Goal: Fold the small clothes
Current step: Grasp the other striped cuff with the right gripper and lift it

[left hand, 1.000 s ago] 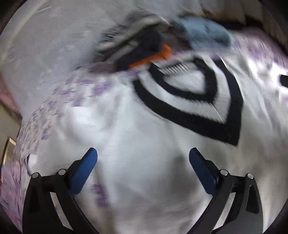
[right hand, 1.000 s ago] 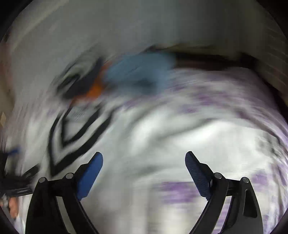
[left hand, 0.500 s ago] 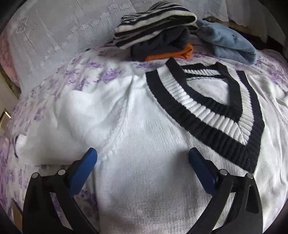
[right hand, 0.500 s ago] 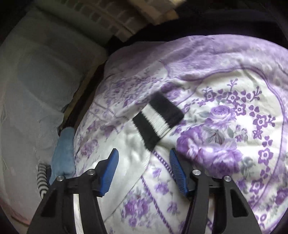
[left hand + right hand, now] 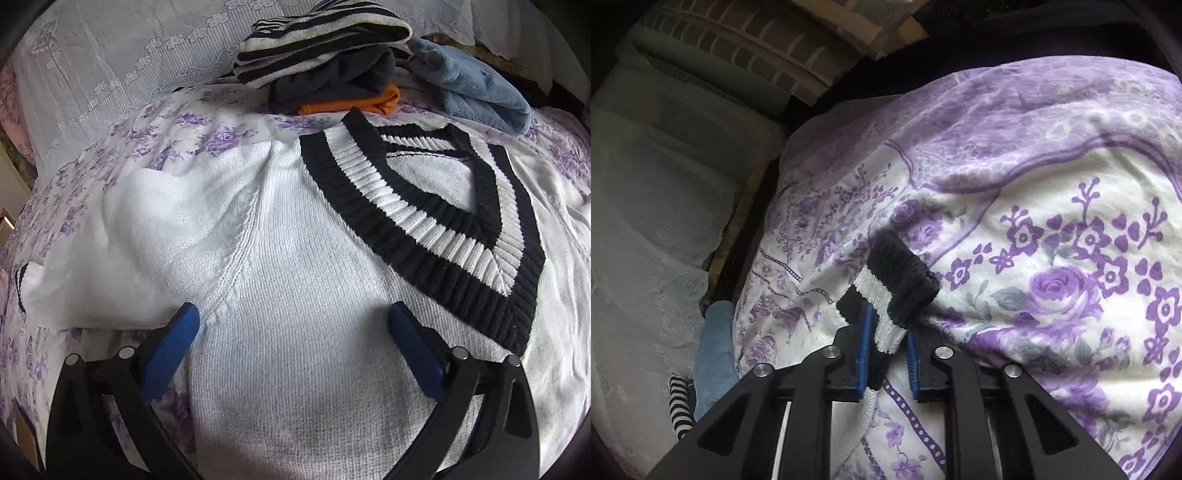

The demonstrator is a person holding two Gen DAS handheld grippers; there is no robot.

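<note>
A white knit sweater (image 5: 295, 280) with a black-and-white striped V-neck (image 5: 436, 221) lies flat on the purple floral bedspread. My left gripper (image 5: 293, 325) is open just above its chest, near the left armpit seam; the left sleeve (image 5: 140, 236) lies folded out to the left. In the right wrist view my right gripper (image 5: 886, 347) is closed on the sweater's black-and-white striped sleeve cuff (image 5: 897, 288), which sticks up between the blue pads.
A stack of folded clothes, striped (image 5: 325, 40), dark and orange (image 5: 354, 103), sits beyond the collar, with a light blue fleece garment (image 5: 476, 88) beside it. White lace pillows (image 5: 122, 62) line the headboard. The bedspread (image 5: 1052, 229) drops off toward a dark gap.
My right gripper moved onto the striped cuff and closed on it. My left gripper edged a little closer over the sweater's chest and stays open.
</note>
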